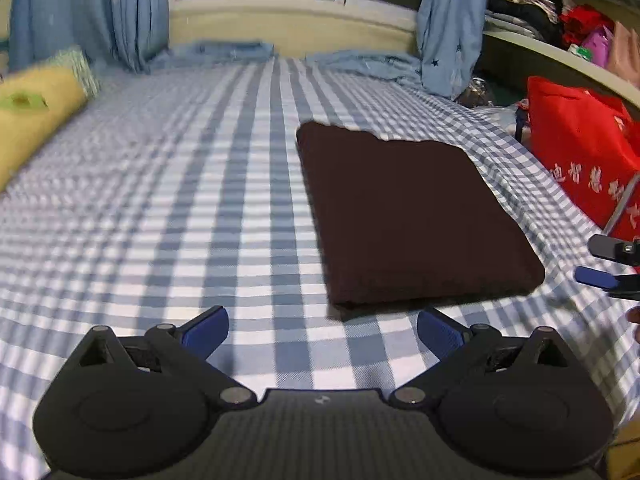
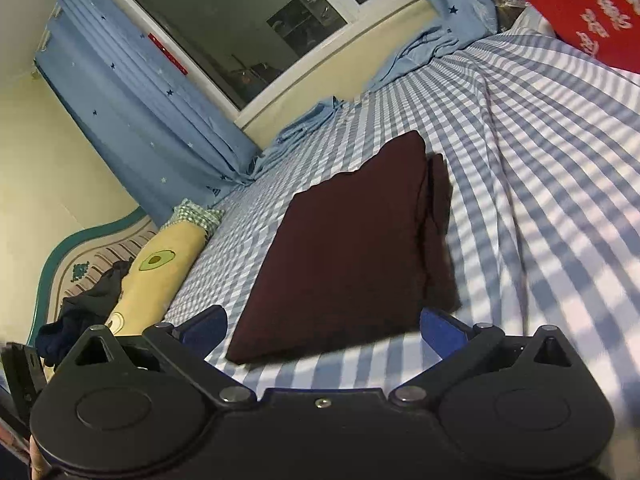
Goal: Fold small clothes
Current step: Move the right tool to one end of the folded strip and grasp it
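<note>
From the left wrist view, the left gripper hangs over the checked bedsheet with its jaws spread wide and nothing between them. The folded dark maroon garment lies flat just ahead and to the right, its near edge close to the right fingertip but apart from it. Open sheet stretches away to the left as far as the yellow bolster. A red bag stands past the bed's right edge.

From the right wrist view, the right gripper is likewise released and holding nothing. The garment sits directly before it, near edge between the fingertips, layered folds showing along its right side. Bare sheet lies to the right.
</note>
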Demonstrator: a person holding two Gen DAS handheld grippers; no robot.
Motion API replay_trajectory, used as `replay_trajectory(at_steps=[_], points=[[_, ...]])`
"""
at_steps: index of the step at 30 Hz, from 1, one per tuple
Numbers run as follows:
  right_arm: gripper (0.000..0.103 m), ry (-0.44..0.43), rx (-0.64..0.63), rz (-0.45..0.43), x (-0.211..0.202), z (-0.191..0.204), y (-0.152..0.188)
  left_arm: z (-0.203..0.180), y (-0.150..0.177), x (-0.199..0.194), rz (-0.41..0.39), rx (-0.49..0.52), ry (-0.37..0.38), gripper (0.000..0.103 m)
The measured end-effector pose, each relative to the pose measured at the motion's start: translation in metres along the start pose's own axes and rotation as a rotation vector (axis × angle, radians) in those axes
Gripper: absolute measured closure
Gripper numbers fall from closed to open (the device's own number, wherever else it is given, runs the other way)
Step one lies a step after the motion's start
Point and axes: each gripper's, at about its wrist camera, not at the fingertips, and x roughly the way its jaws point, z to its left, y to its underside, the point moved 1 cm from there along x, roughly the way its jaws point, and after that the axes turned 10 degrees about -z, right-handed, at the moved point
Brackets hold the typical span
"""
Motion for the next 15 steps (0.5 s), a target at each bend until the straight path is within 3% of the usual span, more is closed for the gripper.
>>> replay_trajectory(at_steps=[5, 12, 15], points=[[0.001, -0.015, 0.029, 0.075, 0.048, -0.027, -0.041, 0.023, -0.017, 0.051, 0.068, -0.116, 0.057, 0.001], [0.001, -0.024, 0.103, 0.113, 0.100, -0.064, -0.065, 0.025, -0.023, 0.118, 0.157, -0.190, 0.183, 0.004], [0.001, -0.019, 0.139, 0.127, 0.115, -0.076, -0.069, 0.023, -0.021, 0.140, 0.185, -0.195, 0.169, 0.004]])
